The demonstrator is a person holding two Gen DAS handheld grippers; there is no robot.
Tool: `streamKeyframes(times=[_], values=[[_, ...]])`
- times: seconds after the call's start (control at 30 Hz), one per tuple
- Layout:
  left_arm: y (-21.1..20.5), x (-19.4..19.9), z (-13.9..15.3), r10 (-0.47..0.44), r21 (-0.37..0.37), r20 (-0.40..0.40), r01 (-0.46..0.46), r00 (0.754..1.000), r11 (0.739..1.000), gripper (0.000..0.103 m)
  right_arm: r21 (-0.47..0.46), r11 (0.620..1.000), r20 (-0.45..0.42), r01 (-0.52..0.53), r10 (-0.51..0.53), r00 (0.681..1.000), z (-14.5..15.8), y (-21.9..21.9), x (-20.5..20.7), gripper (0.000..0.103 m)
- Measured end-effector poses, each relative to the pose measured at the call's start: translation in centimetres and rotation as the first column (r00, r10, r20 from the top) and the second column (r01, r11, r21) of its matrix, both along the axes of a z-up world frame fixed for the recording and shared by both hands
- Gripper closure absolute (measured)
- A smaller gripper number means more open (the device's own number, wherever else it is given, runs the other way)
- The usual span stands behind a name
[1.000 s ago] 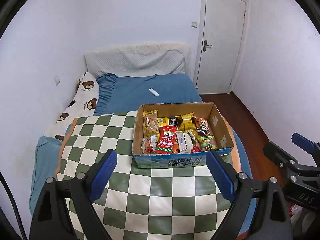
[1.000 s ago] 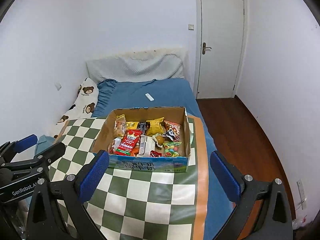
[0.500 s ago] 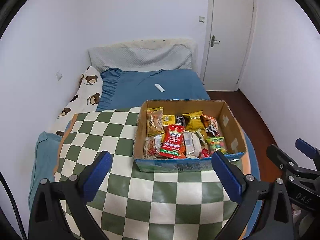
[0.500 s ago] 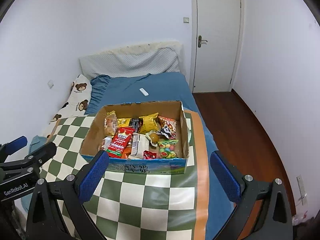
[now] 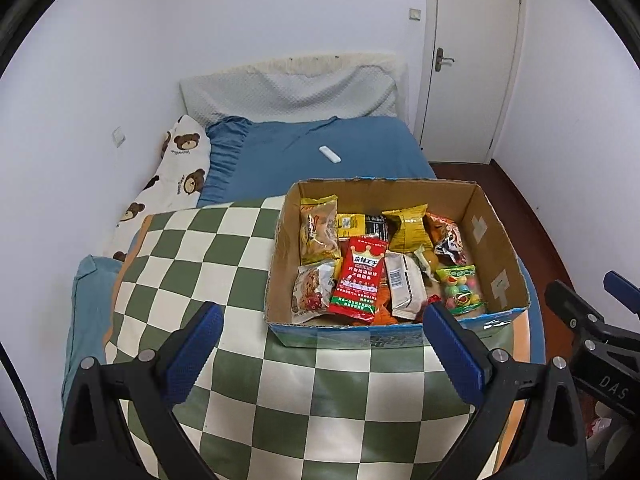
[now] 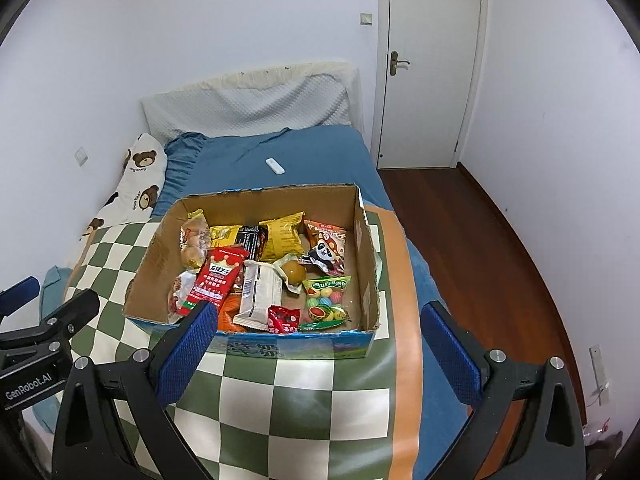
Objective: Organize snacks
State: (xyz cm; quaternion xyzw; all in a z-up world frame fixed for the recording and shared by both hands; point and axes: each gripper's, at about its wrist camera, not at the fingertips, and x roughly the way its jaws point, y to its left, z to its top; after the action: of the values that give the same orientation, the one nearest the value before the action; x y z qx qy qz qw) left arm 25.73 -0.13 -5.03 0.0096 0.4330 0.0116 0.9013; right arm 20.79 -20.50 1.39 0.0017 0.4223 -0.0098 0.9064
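Observation:
An open cardboard box (image 5: 496, 236) (image 6: 366, 236) stands on a green-and-white checkered cloth (image 5: 200, 264) (image 6: 320, 392) on the bed. It holds several snack packets, among them a red packet (image 5: 358, 276) (image 6: 214, 280), a yellow bag (image 5: 408, 228) (image 6: 282, 238), a white packet (image 5: 404, 284) (image 6: 258, 294) and a bag of coloured candy (image 5: 460, 288) (image 6: 326, 300). My left gripper (image 5: 320, 344) is open and empty, just short of the box's near wall. My right gripper (image 6: 316, 340) is open and empty, over the box's near right corner.
A blue bed (image 5: 320, 148) runs to a padded headboard (image 5: 288, 92), with a white remote (image 5: 330, 155) (image 6: 275, 166) and a bear-print pillow (image 5: 176, 176). A white door (image 6: 428, 60) and wood floor (image 6: 480, 240) are on the right.
Both grippers have moved forward and closer to the box, which now looks larger in both views. Both stay open.

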Motion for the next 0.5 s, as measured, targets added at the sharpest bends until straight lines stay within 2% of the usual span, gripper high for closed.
streamKeyframes(times=[0.5], values=[[0.22,0.62,-0.71,0.003,0.000,-0.011,-0.003,1.000,1.000,0.001,0.006,1.000,-0.014,0.004,-0.004,1.000,-0.99,-0.09,0.49,0.000]])
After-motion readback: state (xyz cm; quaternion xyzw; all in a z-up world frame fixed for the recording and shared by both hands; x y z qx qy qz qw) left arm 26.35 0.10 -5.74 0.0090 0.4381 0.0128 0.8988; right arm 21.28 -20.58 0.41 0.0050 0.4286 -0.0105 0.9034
